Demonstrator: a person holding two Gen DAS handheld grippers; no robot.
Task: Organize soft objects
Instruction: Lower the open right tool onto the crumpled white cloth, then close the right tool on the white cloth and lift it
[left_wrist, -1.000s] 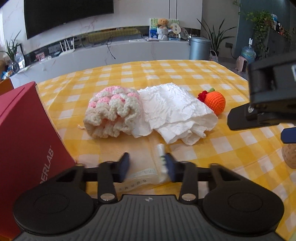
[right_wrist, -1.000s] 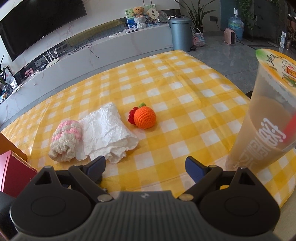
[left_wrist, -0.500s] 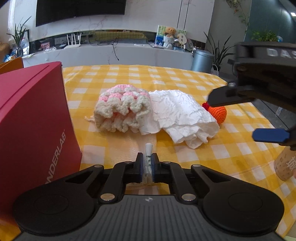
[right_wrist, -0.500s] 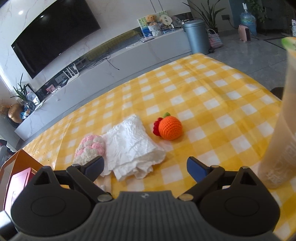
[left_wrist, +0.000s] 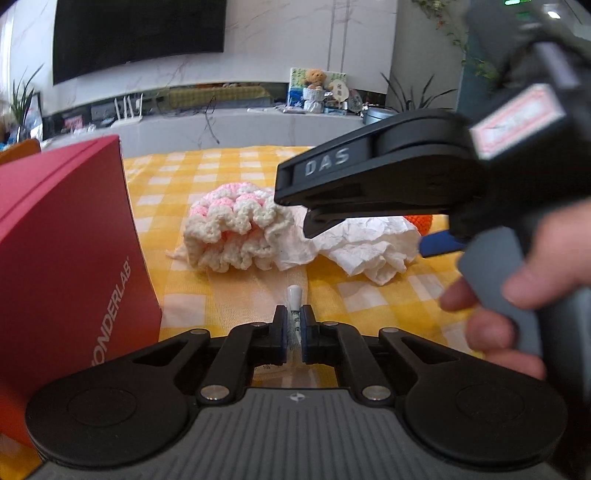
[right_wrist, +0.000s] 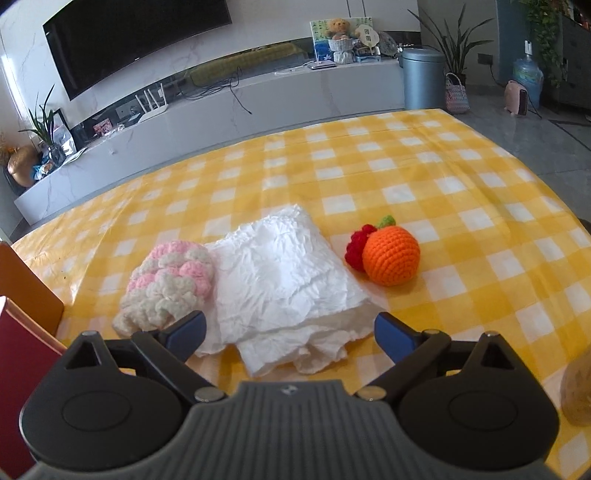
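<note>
The surface (right_wrist: 424, 173), under its yellow checked cloth, carries the soft things in a loose row across its middle, well back from the far edge. A red box (left_wrist: 62, 258) stands at the near left edge, close beside the left tool; it may be where the sorted things are meant to go, which would explain why that tool works next to it.

The crumpled white cloth (right_wrist: 284, 280) is the largest of the row and sits at its centre. The right tool (right_wrist: 290, 334) hangs over the cloth's near hem with its jaws spread wide and nothing between them, one tip toward the pink and cream crochet piece (right_wrist: 170, 284) and the other past the cloth's right side, a stance that suggests the cloth is its target. The crochet piece touches the cloth's left side. The orange crochet fruit (right_wrist: 391, 256) lies just off the cloth's right side, apart from it.

The left tool (left_wrist: 293, 332) has its jaws drawn almost together on a thin white packet (left_wrist: 294, 295), pinched upright near the near edge; what trails below it looks like gauzy wrapping, though the view is too poor to be sure.
</note>
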